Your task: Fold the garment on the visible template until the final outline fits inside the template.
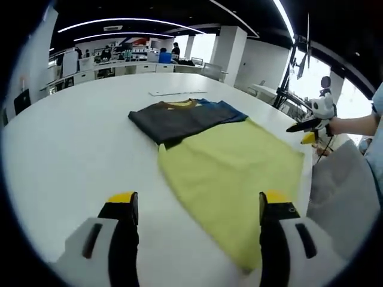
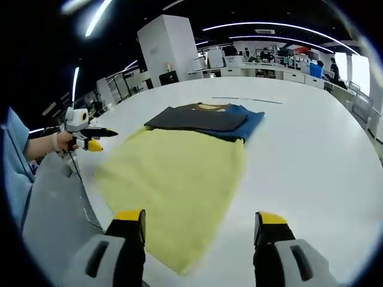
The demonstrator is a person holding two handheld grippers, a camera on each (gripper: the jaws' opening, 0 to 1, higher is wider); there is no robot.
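Note:
A garment lies flat on the white table (image 1: 72,149). Its big yellow part (image 1: 233,167) (image 2: 173,173) reaches toward me. At its far end are a dark grey part (image 1: 173,119) (image 2: 194,118) and a blue part (image 1: 224,109) (image 2: 248,122), with a yellow collar. My left gripper (image 1: 197,200) is open, its jaws standing wide apart above the near edge of the yellow cloth. My right gripper (image 2: 200,218) is open too, above the near corner. Each gripper also appears in the other view, held in a hand off the table's edge (image 1: 311,125) (image 2: 84,137), apart from the cloth.
A thin pale flat sheet (image 1: 176,92) (image 2: 251,100) lies on the table beyond the garment. A person's light blue sleeve (image 1: 377,119) and a grey surface (image 1: 341,191) sit at the table's near edge. Desks, chairs and people stand far behind.

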